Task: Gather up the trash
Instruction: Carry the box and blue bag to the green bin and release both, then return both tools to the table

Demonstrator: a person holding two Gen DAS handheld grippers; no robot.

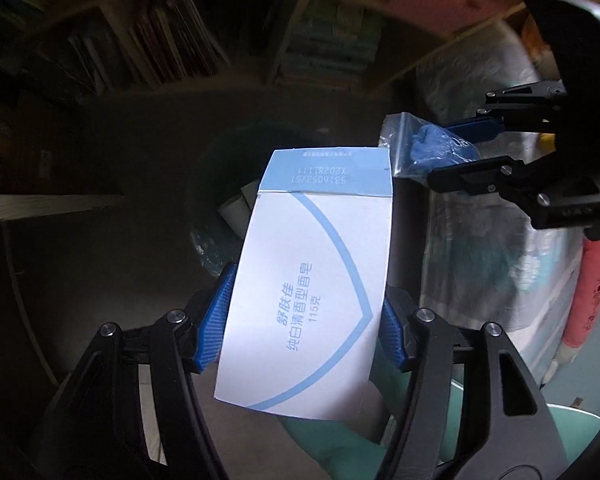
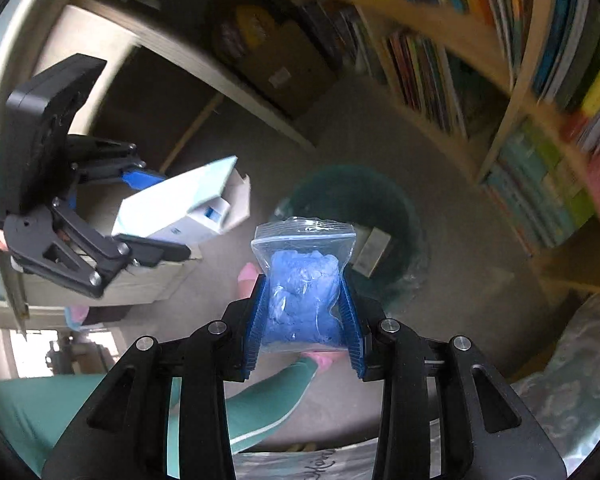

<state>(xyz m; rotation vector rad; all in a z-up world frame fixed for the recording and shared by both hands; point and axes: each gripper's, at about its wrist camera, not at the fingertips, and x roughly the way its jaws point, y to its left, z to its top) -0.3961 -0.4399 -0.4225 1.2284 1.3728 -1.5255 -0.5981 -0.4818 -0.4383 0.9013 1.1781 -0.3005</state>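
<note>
My left gripper is shut on a white and light-blue soap box, its blue pads pressed on both sides; the same box shows open-ended in the right wrist view, held by that gripper. My right gripper is shut on a clear zip bag stuffed with blue material; the bag and the right gripper also appear at the right of the left wrist view. A dark round trash bin with some boxes in it stands on the floor below both grippers; the bin lies partly behind the soap box.
Bookshelves full of books curve around the far side. A person's legs in green trousers and a pink slipper stand by the bin. A patterned quilt lies to the right, a desk to the left.
</note>
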